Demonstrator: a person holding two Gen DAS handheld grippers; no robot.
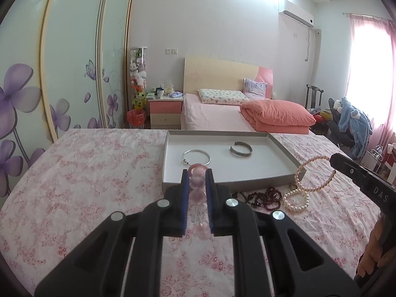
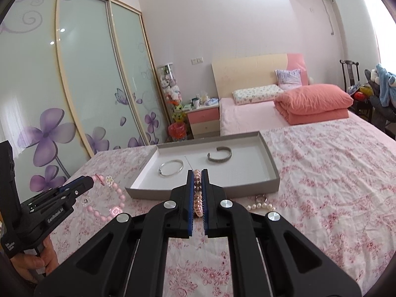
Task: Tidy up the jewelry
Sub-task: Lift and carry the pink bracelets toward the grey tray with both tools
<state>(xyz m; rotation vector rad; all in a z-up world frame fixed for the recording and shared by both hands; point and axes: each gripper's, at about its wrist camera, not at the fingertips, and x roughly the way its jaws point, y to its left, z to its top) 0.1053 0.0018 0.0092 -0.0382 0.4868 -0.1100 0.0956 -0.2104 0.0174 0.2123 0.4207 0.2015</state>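
Bedspread (image 1: 86,185) below; pink bracelet (image 1: 198,185) pinched between left gripper (image 1: 197,173) fingers.

Floral bedsheet (image 1: 86,173) – tray (image 1: 284,153), dark beads (image 1: 262,196), pearls (image 1: 297,200).

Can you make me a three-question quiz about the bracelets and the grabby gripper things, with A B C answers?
1. Where is the thin silver bangle?
A. Inside the grey tray
B. On the pillow
C. On the floor

2. How many bracelets lie in the tray?
A. Five
B. Two
C. None

3. What is the left gripper doing?
A. Open over the tray, with nothing in it
B. Holding a silver bangle
C. Shut on the pink bead bracelet

Answers:
1 A: the bangle lies on the tray's white floor.
2 B: only the thin bangle and the wide silver cuff are in it.
3 C: pink beads sit between its blue pads, and the bracelet hangs from them.
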